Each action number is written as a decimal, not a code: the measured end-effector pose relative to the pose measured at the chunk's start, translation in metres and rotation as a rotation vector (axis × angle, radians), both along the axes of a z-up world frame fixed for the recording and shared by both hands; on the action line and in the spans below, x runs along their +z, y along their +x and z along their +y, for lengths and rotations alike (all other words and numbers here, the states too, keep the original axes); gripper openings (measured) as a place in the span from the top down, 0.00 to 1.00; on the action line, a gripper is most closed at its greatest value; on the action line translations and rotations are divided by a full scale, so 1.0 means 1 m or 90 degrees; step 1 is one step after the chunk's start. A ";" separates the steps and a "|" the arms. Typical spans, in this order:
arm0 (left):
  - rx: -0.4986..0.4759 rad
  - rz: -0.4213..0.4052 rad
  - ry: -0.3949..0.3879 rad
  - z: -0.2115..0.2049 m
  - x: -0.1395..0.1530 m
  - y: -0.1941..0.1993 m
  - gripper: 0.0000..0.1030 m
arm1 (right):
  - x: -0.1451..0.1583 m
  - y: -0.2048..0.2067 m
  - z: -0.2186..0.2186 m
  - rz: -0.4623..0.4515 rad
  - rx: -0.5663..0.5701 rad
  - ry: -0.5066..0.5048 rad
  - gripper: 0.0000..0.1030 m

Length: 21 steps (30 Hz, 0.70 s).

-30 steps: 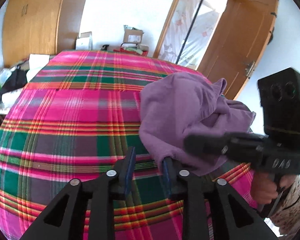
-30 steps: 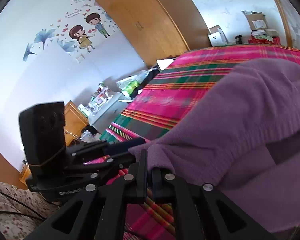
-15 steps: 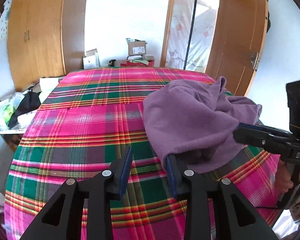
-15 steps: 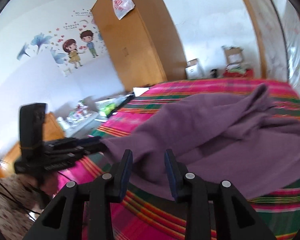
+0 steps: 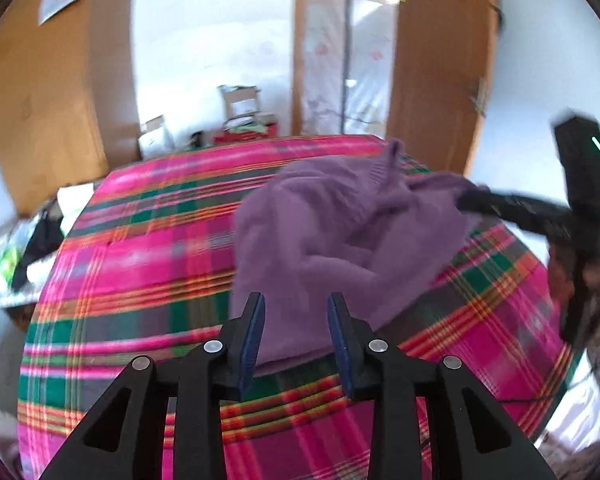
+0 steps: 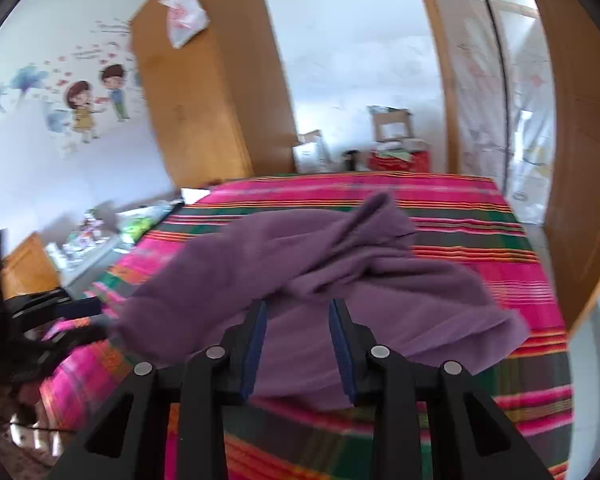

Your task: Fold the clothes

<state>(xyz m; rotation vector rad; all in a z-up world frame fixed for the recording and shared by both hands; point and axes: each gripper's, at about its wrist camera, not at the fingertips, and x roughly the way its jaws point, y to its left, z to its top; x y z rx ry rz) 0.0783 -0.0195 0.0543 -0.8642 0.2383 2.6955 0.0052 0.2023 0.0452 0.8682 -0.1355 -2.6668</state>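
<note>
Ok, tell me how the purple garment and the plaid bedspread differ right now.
The purple garment is one plain colour; the plaid bedspread is striped pink, green and orange. The garment lies crumpled in a heap; the bedspread lies spread flat. The garment covers only part of the bedspread beneath it. Both are soft cloth.

The purple garment (image 6: pixel 340 264) was soft, matt knit cloth with ribbed edging. The bedspread (image 5: pixel 140 280) was smooth woven plaid cloth. The wardrobe (image 6: pixel 212 112) was lightly glossy wood. Both the left gripper (image 5: pixel 296 320) and right gripper (image 6: pixel 298 322) were matt black plastic with metal screws.
</note>
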 end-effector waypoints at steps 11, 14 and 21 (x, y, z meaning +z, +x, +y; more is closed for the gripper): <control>-0.081 0.037 -0.135 0.041 -0.014 -0.008 0.54 | -0.001 -0.072 0.030 -0.040 -0.051 0.032 0.51; -0.079 0.031 -0.153 0.040 -0.020 -0.013 0.54 | -0.007 -0.086 0.026 -0.047 -0.047 0.084 0.51; -0.100 0.021 -0.183 0.032 -0.027 -0.014 0.54 | -0.013 -0.116 0.025 -0.051 -0.018 0.196 0.51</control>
